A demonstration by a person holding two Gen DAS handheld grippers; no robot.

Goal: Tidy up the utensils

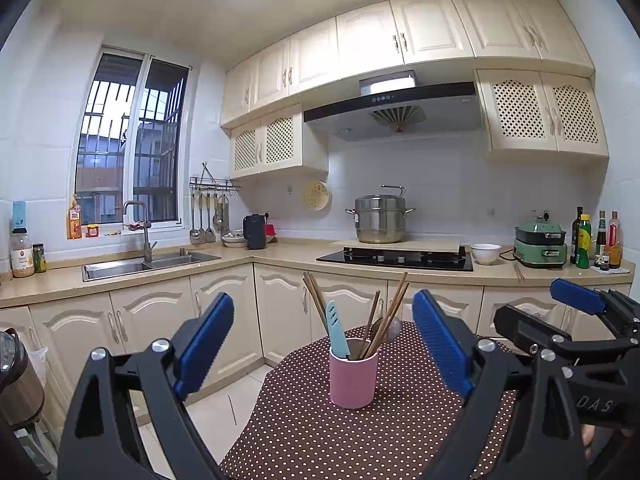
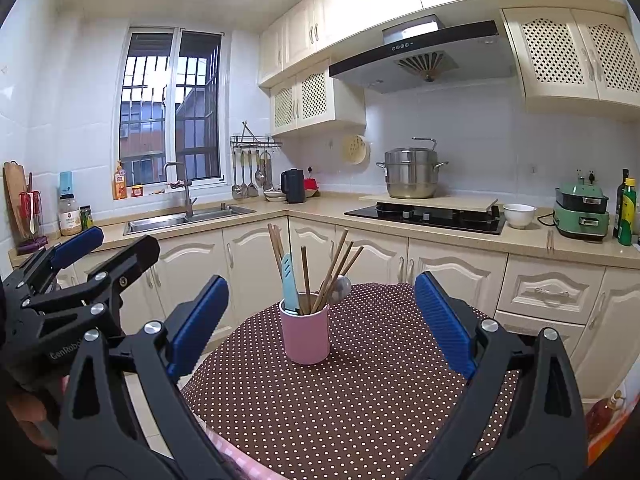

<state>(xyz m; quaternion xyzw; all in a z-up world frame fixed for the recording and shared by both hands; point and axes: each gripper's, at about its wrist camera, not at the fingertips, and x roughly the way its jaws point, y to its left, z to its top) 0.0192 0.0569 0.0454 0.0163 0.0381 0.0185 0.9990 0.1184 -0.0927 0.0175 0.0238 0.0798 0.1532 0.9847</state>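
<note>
Pink cup (image 1: 353,376) on the dotted table (image 1: 360,440) already holds chopsticks (image 1: 384,312), so both hand-held grippers, left (image 1: 320,344) and right (image 2: 320,320), hover spread and empty, probably finished or seeking stray utensils.

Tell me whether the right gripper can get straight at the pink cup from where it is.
Probably yes. The right gripper is open, and the pink cup stands upright on the dotted tablecloth straight ahead between its fingers, nothing lying between.
</note>
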